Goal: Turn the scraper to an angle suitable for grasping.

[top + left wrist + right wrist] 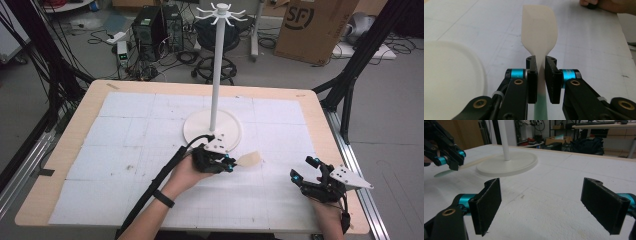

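left gripper (539, 75) clamping the spatula (539, 30) at its neck, blade jutting forward just off the mat | right gripper (551, 202) idling with jaws spread wide, holding nothing | stand (216, 75) waiting just behind | tip: probably keeping the squeeze firm, lifting level.

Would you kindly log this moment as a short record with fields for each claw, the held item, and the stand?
left claw: shut on the spatula's neck
spatula: cream blade pointing away from the claw, handle turning green near the camera
right claw: open, nothing between its jaws, above the white mat
stand: white pole with hooked top, upright on a round base
table: wooden, covered by a white mat
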`<state>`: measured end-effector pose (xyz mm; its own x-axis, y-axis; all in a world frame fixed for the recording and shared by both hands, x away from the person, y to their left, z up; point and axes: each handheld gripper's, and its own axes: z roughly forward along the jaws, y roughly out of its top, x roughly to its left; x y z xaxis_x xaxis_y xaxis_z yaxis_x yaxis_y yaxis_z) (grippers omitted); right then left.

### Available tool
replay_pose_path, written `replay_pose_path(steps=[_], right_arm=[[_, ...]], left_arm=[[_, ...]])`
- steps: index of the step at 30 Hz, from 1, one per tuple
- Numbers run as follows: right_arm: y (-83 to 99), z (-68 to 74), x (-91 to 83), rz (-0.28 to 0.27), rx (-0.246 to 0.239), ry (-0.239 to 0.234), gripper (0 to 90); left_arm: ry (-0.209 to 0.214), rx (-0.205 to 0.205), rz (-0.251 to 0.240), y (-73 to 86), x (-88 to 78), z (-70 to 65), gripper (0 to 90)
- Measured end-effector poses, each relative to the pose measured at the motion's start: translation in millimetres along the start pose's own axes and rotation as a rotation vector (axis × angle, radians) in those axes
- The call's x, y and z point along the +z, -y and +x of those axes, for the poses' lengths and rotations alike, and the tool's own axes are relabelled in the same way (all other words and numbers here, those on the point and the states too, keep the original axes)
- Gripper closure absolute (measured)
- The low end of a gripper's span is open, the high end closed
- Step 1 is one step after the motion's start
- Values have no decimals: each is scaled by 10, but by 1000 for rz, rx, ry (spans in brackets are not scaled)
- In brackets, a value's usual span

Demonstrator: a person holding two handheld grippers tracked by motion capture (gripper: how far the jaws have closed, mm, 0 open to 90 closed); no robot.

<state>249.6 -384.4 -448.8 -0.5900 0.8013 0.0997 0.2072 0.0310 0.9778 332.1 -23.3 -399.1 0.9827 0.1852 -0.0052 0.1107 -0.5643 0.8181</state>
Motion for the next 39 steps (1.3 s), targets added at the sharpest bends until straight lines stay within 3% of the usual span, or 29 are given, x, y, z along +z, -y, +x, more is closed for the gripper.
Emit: replay_pose_path(steps=[3, 12, 16, 21, 22, 25, 26, 28, 30, 35, 39], right_arm=[[1, 4, -4, -3, 2, 3, 157], [5, 1, -14, -18, 5, 2, 157], [5, 1, -15, -16, 7, 1, 158], [5, -5, -12, -15, 2, -3, 158], [5, -5, -11, -13, 1, -2, 157], [3, -2, -8, -7, 4, -3, 158], [2, 0, -6, -5, 4, -4, 158], [1, -2, 0, -2, 1, -3, 158], [0, -6, 2, -1, 4, -7, 158], [-2, -4, 2, 6, 2, -5, 158], [-3, -1, 8, 5, -1, -4, 158]], left_arm=[[42, 19, 7, -65, 203, -11, 811], [106, 61, 68, -111, 703, -27, 810], [118, 79, 90, -75, 822, -43, 809], [112, 74, 98, -54, 855, -67, 796], [109, 79, 98, -56, 854, -73, 769], [75, 94, 113, -67, 830, -102, 522], [54, 100, 110, -70, 802, -115, 392], [12, 104, 76, -65, 699, -135, 347], [-23, 76, 25, -47, 537, -122, 247], [-121, 24, -95, 122, -47, -28, 181], [-195, -15, -178, 403, -595, 41, 161]])
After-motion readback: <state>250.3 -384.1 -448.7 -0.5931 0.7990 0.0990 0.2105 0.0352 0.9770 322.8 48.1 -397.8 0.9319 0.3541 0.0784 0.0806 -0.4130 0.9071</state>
